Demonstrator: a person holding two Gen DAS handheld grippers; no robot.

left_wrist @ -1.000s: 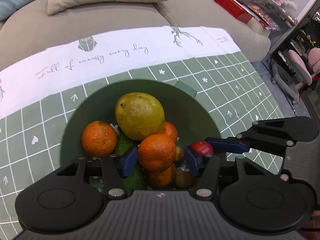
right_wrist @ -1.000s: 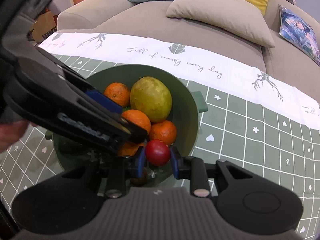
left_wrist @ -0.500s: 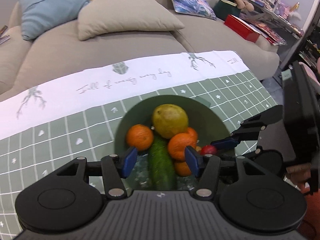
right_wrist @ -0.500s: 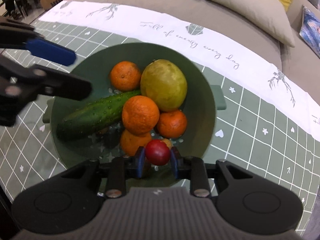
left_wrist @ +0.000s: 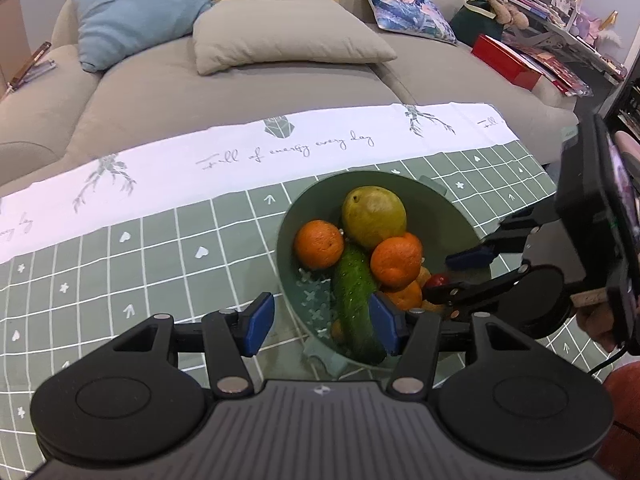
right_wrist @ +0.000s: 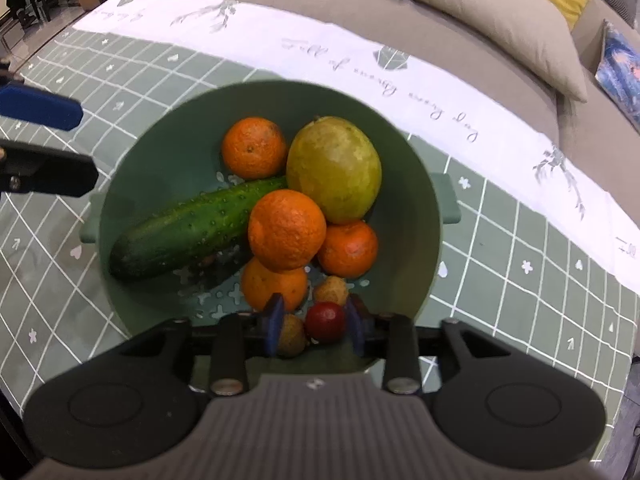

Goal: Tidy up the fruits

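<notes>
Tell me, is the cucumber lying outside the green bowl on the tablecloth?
No, the cucumber lies inside the green bowl, beside the oranges.

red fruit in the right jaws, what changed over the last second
The right gripper has opened: the small red fruit, clamped a second ago, now lies loose between its jaws in the green bowl. The left gripper has pulled back from the fruit pile, open and empty. The oranges, cucumber and big yellow-green fruit lie as before.
</notes>
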